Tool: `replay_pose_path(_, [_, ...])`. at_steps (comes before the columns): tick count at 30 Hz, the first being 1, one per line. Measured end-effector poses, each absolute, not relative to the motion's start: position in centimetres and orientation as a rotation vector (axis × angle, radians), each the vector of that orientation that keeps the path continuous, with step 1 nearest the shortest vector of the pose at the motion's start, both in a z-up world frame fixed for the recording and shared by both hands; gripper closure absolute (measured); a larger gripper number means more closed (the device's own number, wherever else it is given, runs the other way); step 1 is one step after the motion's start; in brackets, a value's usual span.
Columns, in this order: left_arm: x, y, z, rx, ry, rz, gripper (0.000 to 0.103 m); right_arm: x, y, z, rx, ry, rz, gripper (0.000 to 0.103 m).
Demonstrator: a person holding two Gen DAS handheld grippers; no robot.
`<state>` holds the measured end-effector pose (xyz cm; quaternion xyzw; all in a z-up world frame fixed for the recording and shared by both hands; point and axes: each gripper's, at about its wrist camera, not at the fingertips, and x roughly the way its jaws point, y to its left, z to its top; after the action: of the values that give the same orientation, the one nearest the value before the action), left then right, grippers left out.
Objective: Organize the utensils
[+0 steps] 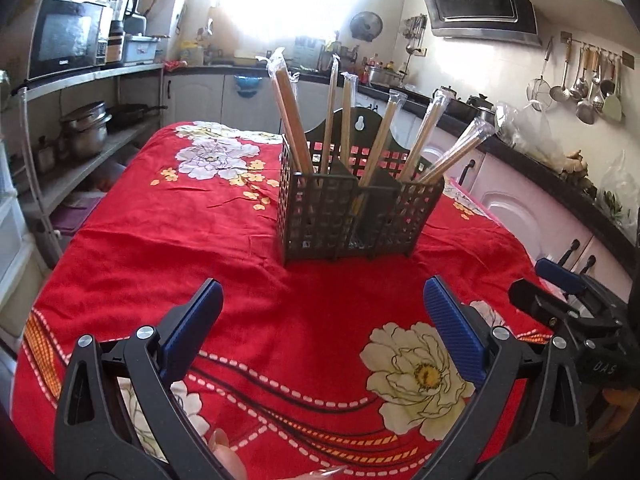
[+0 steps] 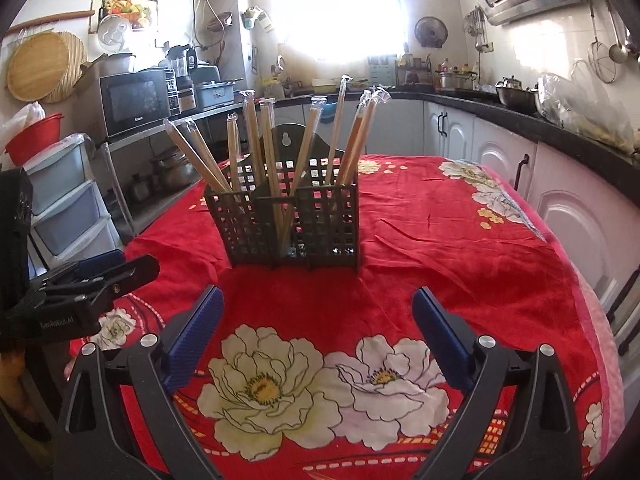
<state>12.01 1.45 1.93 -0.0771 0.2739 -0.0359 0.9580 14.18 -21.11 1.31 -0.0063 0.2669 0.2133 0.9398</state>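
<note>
Both grippers, left (image 1: 320,300) and right (image 2: 318,308), I am holding wide open, empty; dark lattice holder (image 2: 288,224) standing upright, carrying plastic-wrapped chopsticks (image 2: 256,136).

Tablecloth (image 1: 168,240): bright red, printed with large white and cream flowers with yellow centres, plus dashed white and orange bands.
Utensil holder (image 1: 320,220): dark olive-brown, square lattice sides.
Chopsticks (image 1: 290,120): pale tan wood in clear wrappers.
Left gripper (image 1: 320,300): black frame, blue ribbed pads.
Right gripper (image 2: 318,308): black, blue pads.
Microwave (image 2: 136,100): black.
</note>
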Motion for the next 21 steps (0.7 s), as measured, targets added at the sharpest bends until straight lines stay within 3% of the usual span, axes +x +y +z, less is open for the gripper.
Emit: replay_pose_path(21, [9.2, 1.0, 0.8, -0.105, 0.361, 0.065, 0.010, 9.8, -21.6, 0.3, -0.010, 0.245, 0.336, 0.006])
